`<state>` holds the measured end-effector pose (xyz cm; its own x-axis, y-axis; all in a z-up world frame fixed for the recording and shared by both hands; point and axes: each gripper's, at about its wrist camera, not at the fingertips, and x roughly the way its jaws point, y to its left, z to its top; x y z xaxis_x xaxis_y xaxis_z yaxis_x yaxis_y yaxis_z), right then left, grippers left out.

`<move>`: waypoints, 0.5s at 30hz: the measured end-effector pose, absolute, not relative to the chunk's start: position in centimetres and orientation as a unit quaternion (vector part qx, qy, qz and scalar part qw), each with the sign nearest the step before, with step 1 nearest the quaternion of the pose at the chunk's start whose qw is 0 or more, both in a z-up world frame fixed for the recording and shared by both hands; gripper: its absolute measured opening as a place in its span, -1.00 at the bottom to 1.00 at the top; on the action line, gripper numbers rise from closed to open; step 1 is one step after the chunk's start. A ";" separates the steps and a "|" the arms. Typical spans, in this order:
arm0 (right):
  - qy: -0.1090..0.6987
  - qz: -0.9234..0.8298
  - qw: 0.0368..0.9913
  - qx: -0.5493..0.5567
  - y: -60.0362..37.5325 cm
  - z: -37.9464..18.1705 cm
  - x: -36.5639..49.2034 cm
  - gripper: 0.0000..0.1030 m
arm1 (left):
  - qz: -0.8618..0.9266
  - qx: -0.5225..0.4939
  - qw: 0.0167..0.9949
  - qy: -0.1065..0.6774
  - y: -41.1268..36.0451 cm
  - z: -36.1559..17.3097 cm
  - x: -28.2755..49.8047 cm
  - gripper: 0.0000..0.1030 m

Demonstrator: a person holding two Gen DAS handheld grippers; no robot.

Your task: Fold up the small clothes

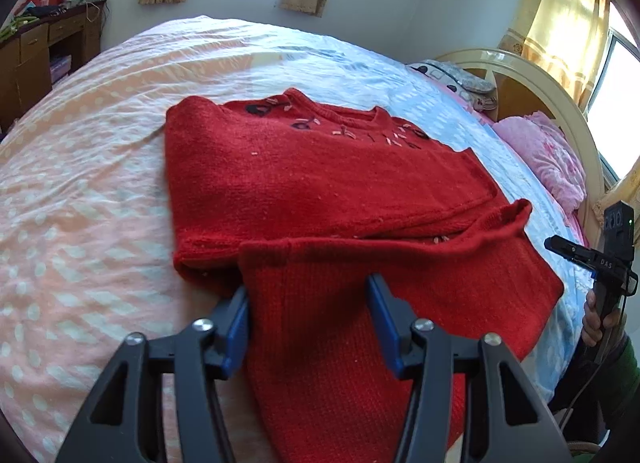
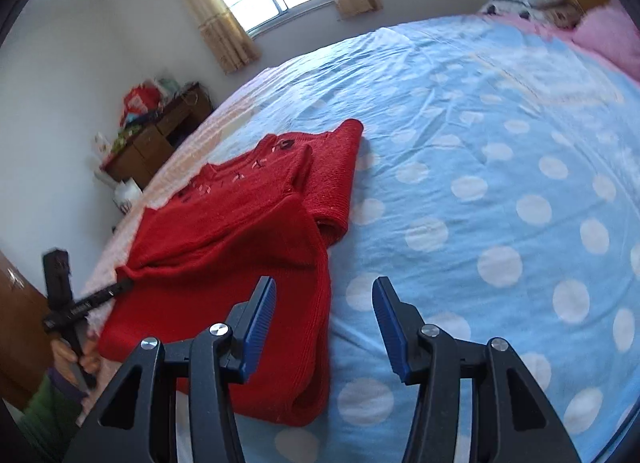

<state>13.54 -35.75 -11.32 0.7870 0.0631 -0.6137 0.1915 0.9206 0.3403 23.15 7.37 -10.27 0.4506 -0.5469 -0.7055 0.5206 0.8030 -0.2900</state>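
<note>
A red knit sweater (image 1: 320, 175) lies on the bed with its patterned neckline at the far side and parts folded over the body. Its near flap runs between the blue pads of my left gripper (image 1: 308, 323), which stand apart around the cloth without clearly pinching it. From the right wrist view, the left gripper (image 2: 124, 283) has its tip at the sweater's (image 2: 224, 239) raised near-left corner. My right gripper (image 2: 324, 311) is open with nothing in it, over the blue dotted sheet just right of the sweater's edge. The left wrist view shows the right gripper (image 1: 560, 247) off the sweater's right corner.
The bed sheet is pink with dots (image 1: 80, 183) on one half and blue with dots (image 2: 500, 183) on the other. Pink pillows (image 1: 548, 159) and a cream headboard (image 1: 532, 75) are at the head end. A wooden desk (image 1: 36, 47) stands by the wall. A hand (image 1: 596, 323) holds the right gripper.
</note>
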 end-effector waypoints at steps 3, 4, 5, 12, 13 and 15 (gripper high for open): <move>0.335 -0.024 0.927 0.166 -35.1 -11.6 15.6 0.00 | -0.302 -0.016 0.856 0.419 7.1 -10.5 23.4 -0.29; 0.337 -0.024 0.927 0.159 -34.9 -11.6 16.1 0.00 | -0.300 -0.017 0.857 0.418 7.1 -10.5 23.4 -0.29; 0.340 -0.027 0.928 0.150 -34.7 -11.7 16.7 0.00 | -0.299 -0.017 0.858 0.418 7.1 -10.5 23.4 -0.29; 0.340 -0.023 0.934 0.109 -32.6 -11.8 19.6 -0.01 | -0.295 -0.011 0.859 0.419 6.8 -10.5 23.7 -0.27; 0.347 -0.030 0.932 0.096 -32.0 -12.0 19.8 -0.35 | -0.294 -0.011 0.860 0.416 6.8 -10.5 23.7 -0.27; 0.362 -0.029 0.927 0.090 -31.5 -12.4 20.1 -0.88 | -0.290 0.001 0.867 0.404 6.6 -10.6 23.2 -0.58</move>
